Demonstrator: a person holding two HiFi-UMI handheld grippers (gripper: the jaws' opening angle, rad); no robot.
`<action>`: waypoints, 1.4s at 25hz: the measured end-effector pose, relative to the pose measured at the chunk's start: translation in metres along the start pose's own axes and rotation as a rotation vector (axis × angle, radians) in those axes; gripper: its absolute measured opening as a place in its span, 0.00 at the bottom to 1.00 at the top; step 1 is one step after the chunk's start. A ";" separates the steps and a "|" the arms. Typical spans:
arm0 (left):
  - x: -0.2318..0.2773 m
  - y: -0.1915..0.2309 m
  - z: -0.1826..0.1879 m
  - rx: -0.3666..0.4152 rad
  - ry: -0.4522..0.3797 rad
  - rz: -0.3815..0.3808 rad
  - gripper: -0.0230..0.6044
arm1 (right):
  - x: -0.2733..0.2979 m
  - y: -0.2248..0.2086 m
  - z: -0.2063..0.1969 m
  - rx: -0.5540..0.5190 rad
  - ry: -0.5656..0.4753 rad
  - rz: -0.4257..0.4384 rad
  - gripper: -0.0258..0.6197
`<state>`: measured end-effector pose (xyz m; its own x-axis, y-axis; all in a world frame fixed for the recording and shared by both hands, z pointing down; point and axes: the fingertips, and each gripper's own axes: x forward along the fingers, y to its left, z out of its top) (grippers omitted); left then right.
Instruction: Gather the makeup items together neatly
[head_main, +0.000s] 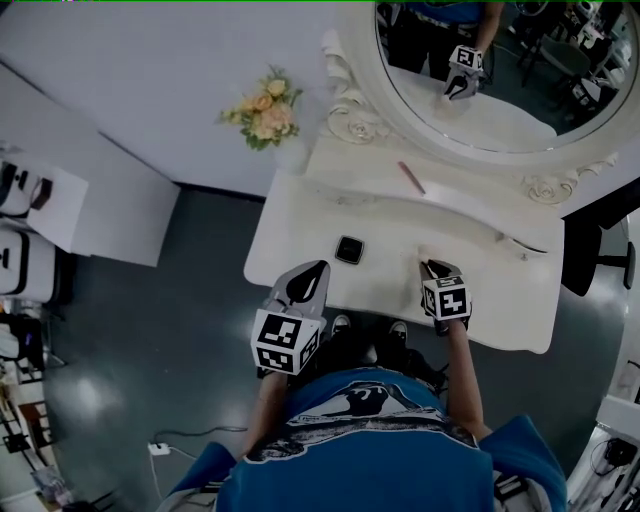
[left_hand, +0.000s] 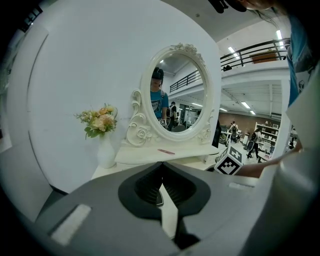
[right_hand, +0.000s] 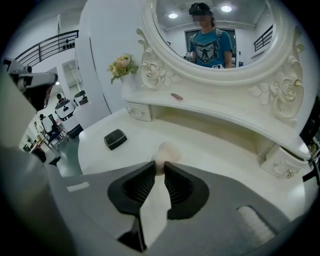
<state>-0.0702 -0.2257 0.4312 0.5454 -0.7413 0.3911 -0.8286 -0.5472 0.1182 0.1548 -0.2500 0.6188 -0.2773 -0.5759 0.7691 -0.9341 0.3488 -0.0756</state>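
Observation:
A white vanity table (head_main: 300, 215) carries a black square compact (head_main: 349, 249) near its front and a pink stick (head_main: 411, 177) on the raised shelf under the mirror. My right gripper (right_hand: 160, 164) hangs over the tabletop right of the compact, shut on a pale pinkish round sponge (right_hand: 167, 150) that sticks out past its tips. In the right gripper view the compact (right_hand: 115, 138) lies to the left and the pink stick (right_hand: 176, 96) on the shelf. My left gripper (left_hand: 161, 165) is at the table's front edge just short of the compact, jaws shut with nothing between them.
An oval mirror (head_main: 490, 70) in an ornate white frame stands at the back. A white vase of flowers (head_main: 265, 108) sits at the back left corner. Small drawers (right_hand: 137, 111) flank the shelf. Dark floor surrounds the table, and white cabinets stand at the left.

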 end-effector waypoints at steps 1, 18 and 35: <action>-0.001 0.003 -0.001 -0.001 0.002 -0.002 0.06 | 0.004 0.007 0.003 0.003 0.001 0.012 0.14; 0.002 0.029 -0.002 0.013 0.000 -0.055 0.06 | 0.062 0.058 -0.007 0.190 0.030 0.094 0.14; 0.002 0.040 -0.010 -0.011 -0.002 -0.065 0.06 | 0.053 0.061 -0.003 0.035 -0.003 0.059 0.30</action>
<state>-0.1034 -0.2449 0.4454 0.5982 -0.7053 0.3805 -0.7929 -0.5897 0.1536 0.0835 -0.2571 0.6568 -0.3331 -0.5570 0.7608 -0.9233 0.3564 -0.1433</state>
